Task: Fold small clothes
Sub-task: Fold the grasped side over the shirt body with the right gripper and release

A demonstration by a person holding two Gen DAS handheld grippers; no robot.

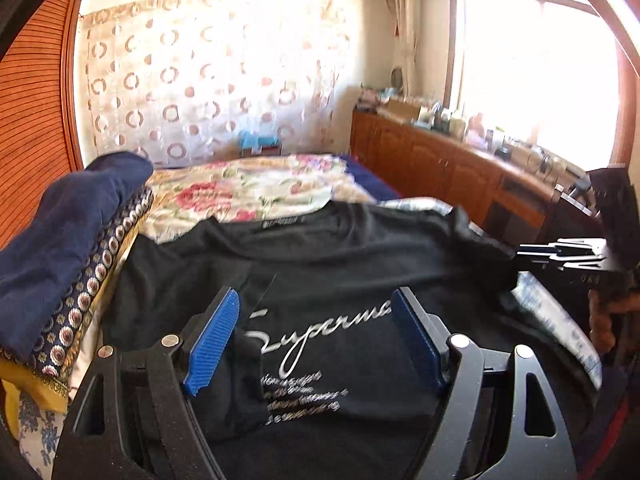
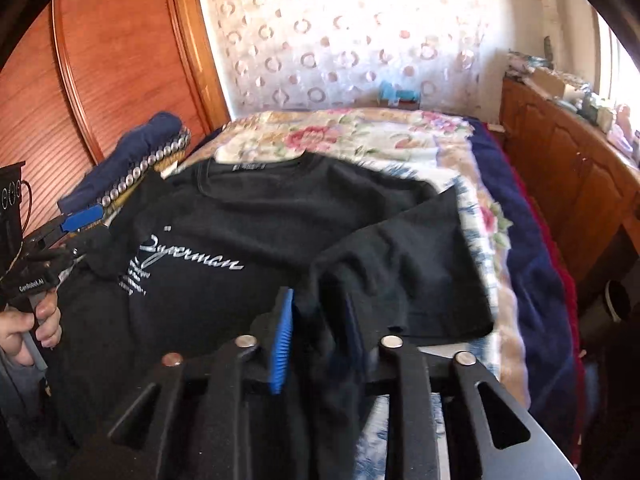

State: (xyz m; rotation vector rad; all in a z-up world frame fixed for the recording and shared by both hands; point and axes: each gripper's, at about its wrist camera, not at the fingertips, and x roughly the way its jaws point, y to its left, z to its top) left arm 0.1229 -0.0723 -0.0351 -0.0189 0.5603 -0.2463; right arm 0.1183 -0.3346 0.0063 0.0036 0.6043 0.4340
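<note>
A black T-shirt with silver script lies face up on the bed; it also shows in the right wrist view. My left gripper hovers over the shirt's left side with its blue pads wide apart; a fold of black cloth lies against the left pad. My right gripper is shut on the shirt's right side fabric, which is bunched between its pads. The left gripper also shows in the right wrist view at the shirt's left edge.
A stack of folded clothes, navy on top, sits left of the shirt beside a wooden wardrobe. A floral bedspread covers the bed beyond. A wooden cabinet with clutter runs along the right under a window.
</note>
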